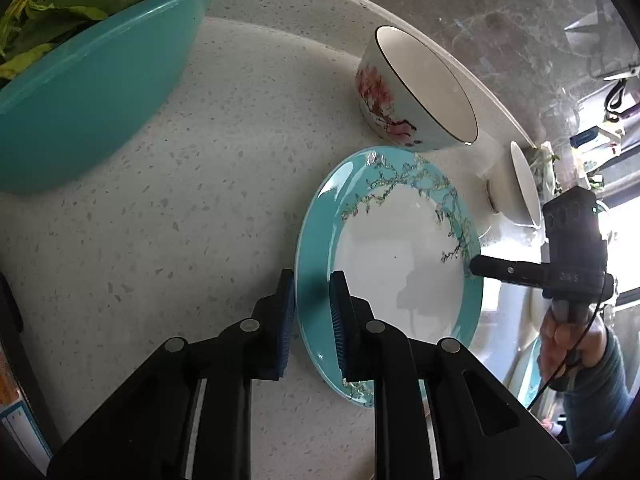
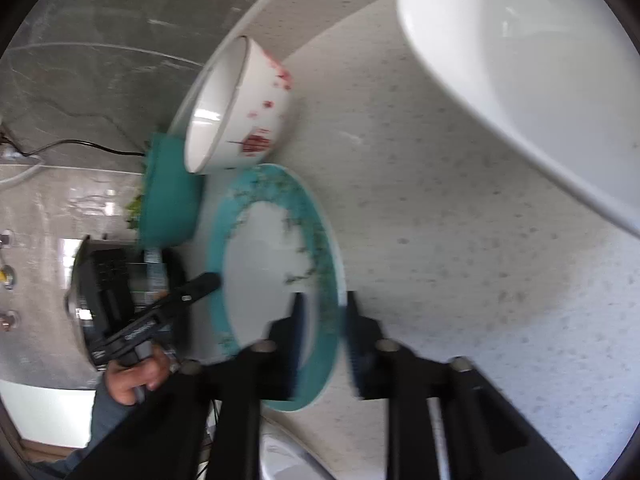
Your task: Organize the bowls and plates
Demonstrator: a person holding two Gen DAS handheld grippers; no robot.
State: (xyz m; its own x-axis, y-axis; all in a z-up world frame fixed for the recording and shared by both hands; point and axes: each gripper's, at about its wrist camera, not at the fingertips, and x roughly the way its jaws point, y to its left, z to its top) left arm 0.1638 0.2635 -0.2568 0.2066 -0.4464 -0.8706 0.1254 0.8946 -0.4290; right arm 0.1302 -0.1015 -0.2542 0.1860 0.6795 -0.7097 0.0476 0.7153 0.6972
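A teal-rimmed plate (image 1: 396, 264) with a branch pattern lies on the speckled counter. My left gripper (image 1: 313, 312) is open, its two pads straddling the plate's near rim. My right gripper (image 2: 322, 332) is open and straddles the opposite rim of the same plate (image 2: 276, 256); it also shows in the left wrist view (image 1: 504, 270), at the plate's far edge. A bowl with red flowers (image 1: 412, 88) stands just behind the plate, also in the right wrist view (image 2: 240, 108). A plain white bowl (image 1: 516, 184) stands further right, large in the right wrist view (image 2: 520, 68).
A teal basin (image 1: 92, 80) holding green leaves stands at the left, small in the right wrist view (image 2: 172, 200). A dark marble wall (image 1: 500, 12) rises behind the counter. More white dishes (image 2: 288, 460) show at the counter's near edge.
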